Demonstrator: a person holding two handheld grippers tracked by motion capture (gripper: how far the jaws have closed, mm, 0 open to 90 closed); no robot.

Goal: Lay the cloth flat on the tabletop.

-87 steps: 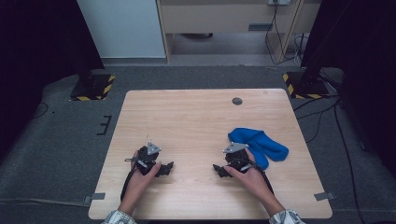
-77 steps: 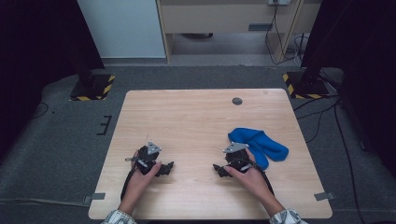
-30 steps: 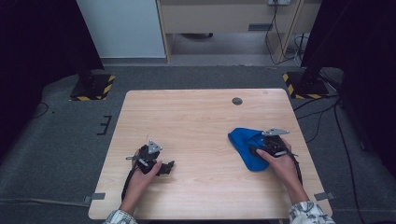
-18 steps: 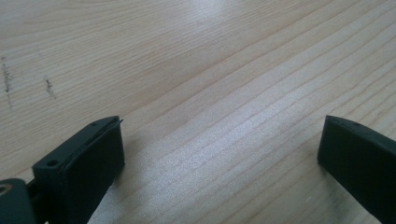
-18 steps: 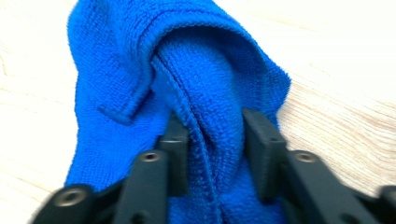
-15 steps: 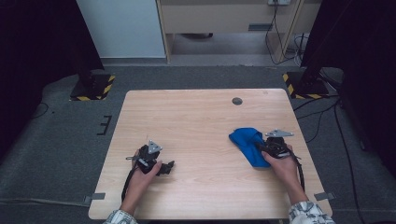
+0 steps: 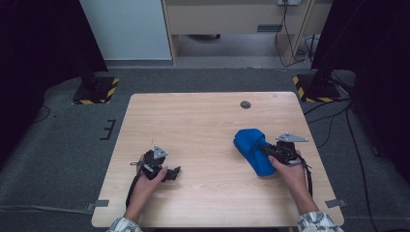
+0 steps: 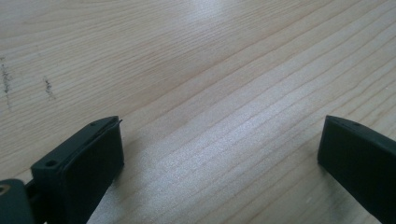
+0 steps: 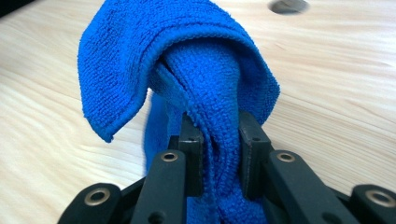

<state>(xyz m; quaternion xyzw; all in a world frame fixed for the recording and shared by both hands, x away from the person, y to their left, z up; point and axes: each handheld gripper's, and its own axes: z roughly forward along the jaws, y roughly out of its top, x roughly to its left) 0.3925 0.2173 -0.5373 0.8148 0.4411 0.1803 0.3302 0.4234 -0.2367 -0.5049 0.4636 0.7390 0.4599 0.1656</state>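
A blue terry cloth [image 7: 250, 144] lies bunched on the right half of the wooden table [image 7: 193, 121]. My right gripper [image 7: 265, 149] comes at it from the right, and its jaws have just been closing with a fold of the cloth between them. In the right gripper view the cloth [image 9: 187, 60] is pinched between the two pads and drapes up and over the right gripper [image 9: 219, 128]. My left gripper [image 7: 174, 172] rests near the front left of the table. In the left gripper view the left gripper [image 8: 219, 140] stands open over bare wood.
A small round dark grommet [image 7: 245, 104] sits in the tabletop near the far edge, behind the cloth. Dark stands with yellow-black striped bases [image 7: 96, 91] flank the table on the grey floor.
The right hand went from the table's front to the cloth's right side and shut on it. The cloth has bunched up and lifted a little. The left hand stayed put.
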